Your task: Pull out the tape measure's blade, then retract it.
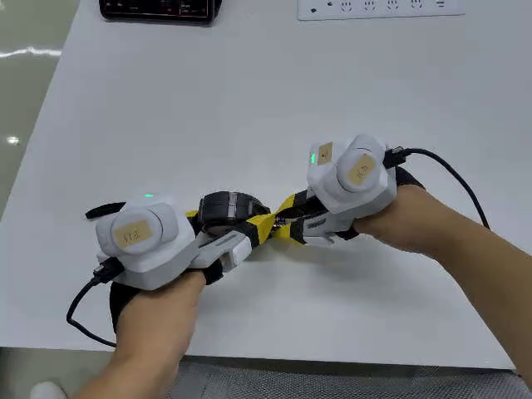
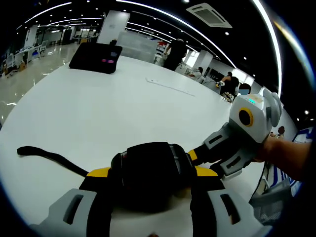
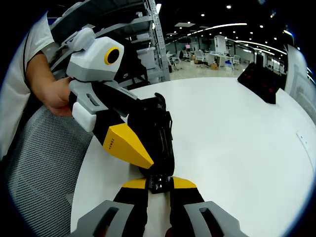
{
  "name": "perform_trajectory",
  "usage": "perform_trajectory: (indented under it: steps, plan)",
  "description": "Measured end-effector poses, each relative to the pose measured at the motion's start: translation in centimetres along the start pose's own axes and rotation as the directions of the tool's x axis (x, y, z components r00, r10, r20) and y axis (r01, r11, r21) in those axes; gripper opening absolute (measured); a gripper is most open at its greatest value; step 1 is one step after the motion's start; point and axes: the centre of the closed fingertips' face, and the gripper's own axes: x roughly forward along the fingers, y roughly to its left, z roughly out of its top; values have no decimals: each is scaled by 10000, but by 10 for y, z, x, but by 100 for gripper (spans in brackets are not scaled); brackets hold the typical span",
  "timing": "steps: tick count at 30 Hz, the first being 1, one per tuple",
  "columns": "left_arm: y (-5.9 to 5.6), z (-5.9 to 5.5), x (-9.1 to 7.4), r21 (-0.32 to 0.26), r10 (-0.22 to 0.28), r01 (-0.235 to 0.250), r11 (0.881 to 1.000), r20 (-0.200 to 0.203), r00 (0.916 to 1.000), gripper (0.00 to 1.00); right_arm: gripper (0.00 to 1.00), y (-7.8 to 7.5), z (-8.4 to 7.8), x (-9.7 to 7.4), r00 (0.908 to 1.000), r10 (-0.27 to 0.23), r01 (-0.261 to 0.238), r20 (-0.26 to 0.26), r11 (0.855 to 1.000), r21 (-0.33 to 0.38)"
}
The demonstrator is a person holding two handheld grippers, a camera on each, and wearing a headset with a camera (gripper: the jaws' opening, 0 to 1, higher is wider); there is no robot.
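Looks like the pull-out's start. Got the tape measure (image 1: pixel 229 208) clamped in the left gripper (image 2: pixel 153 174) at the table's (image 1: pixel 249 100) near edge, right gripper (image 3: pixel 159 190) pinched on its blade tip (image 3: pixel 159 180) (probably). Needs a straight, steady pull apart next.

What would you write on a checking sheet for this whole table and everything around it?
Surface: white table.
Job's things: black tape measure, little or no blade out; strap lying on the table.
Clutter: black device and power strip at the far edge.
Grippers: left gripper shut on the tape measure; right gripper shut on the blade tip.
Cables: one black cable off each gripper.
Surroundings: open office, a person standing beyond the table.
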Motion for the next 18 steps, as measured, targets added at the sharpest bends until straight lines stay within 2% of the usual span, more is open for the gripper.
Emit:
perform_trajectory:
  steps: [5,8,12,18]
  plan:
    - [0,0,0,52,-13,13,10000,-6,10000,60,23,1,0,-2,9999,-36,33,169,9998,211]
    - [-1,-1,0,56,-7,7,10000,-29,10000,60,24,1,0,-3,9998,-54,49,177,9997,240]
    - [-1,1,0,384,3,-3,9993,-7,10000,60,25,0,1,-5,9995,-162,155,270,9996,250]
    - [0,5,0,473,-22,18,9989,78,10000,63,32,2,3,-7,9988,-255,246,424,9995,218]
